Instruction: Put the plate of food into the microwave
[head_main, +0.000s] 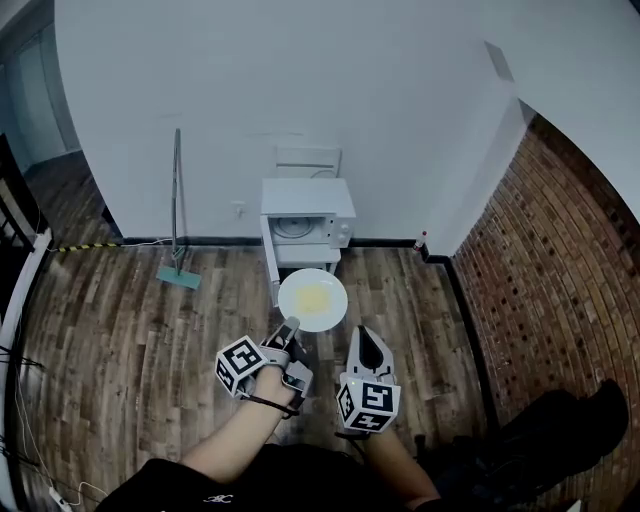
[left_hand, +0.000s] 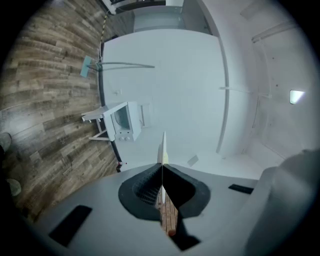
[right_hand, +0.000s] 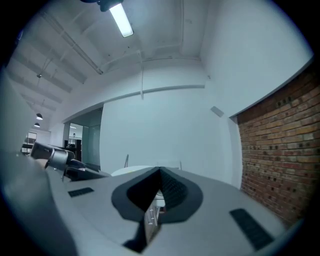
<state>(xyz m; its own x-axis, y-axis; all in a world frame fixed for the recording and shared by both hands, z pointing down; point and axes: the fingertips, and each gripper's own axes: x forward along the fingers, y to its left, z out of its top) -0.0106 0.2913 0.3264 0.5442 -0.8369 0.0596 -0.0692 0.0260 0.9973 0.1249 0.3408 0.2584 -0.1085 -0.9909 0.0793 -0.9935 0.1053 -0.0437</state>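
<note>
Head view: person stands facing the microwave (head_main: 305, 215), which sits on a low white stand (head_main: 306, 255) against the wall. Its door (head_main: 270, 262) hangs open on the left, so the cavity looks ready to load. The plate (head_main: 312, 299) with yellow food (head_main: 313, 297) is in the air in front of the opening, not inside yet. The left gripper (head_main: 290, 328) pinches the near rim and carries the plate alone. The right gripper (head_main: 366, 335) is just beside it, not touching the plate. A mop (head_main: 178, 200) leans on the wall well to the left, and a brick wall (head_main: 540, 260) is at right.

Left gripper view: picture is rolled, with the floor (left_hand: 45, 100) at left. Jaws are clenched on the plate (left_hand: 163, 147), seen edge-on as a thin white line between the pads. The gripper is probably turned sideways so the plate stays flat and the food doesn't slide. Microwave (left_hand: 125, 120) is ahead, well apart.

Right gripper view: jaws are closed with nothing in them. The plate rim (right_hand: 131, 170) shows pale at left, just beyond the jaws. This gripper looks like a spare, likely free for the door later
</note>
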